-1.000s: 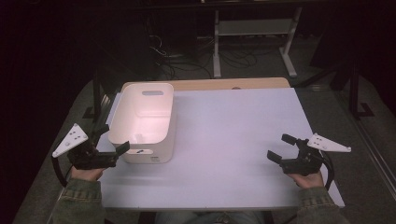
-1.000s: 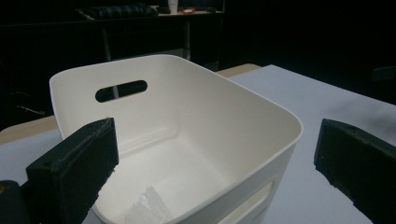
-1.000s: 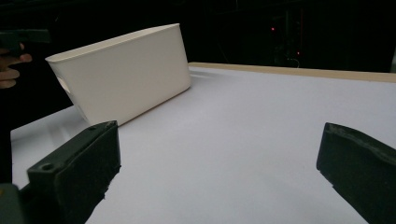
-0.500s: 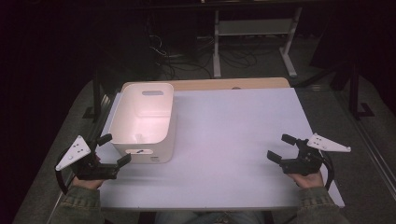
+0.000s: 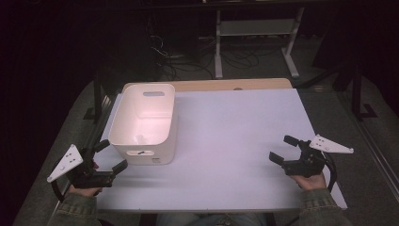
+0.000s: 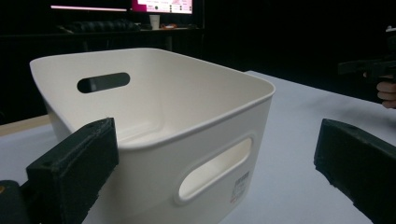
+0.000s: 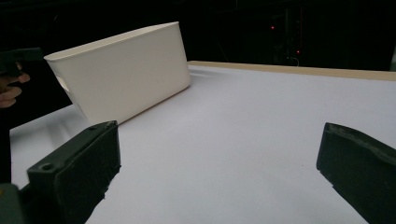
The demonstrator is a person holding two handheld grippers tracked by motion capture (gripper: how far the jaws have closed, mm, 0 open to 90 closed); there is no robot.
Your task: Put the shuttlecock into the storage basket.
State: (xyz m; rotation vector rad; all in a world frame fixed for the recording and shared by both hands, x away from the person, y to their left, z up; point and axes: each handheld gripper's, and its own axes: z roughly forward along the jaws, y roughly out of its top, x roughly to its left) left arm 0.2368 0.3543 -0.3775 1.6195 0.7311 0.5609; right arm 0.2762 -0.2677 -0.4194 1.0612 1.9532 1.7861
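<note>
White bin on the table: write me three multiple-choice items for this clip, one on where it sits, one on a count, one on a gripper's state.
1. Where does the white bin stand on the table?
A. on its left part, ahead of the left gripper
B. at its middle
C. by the right gripper

2. How many handle slots of the bin show in the left gripper view?
A. none
B. two
C. four

3. How are the jaws of the left gripper?
A. shut on the bin's rim
B. shut on nothing
C. open, holding nothing

Answers:
1 A, the high view shows the bin at the table's left, just beyond the left gripper, far from the right gripper.
2 B, one slot shows in the near wall and one in the far wall.
3 C, both black jaws stand wide apart with the bin beyond them, untouched.
</note>
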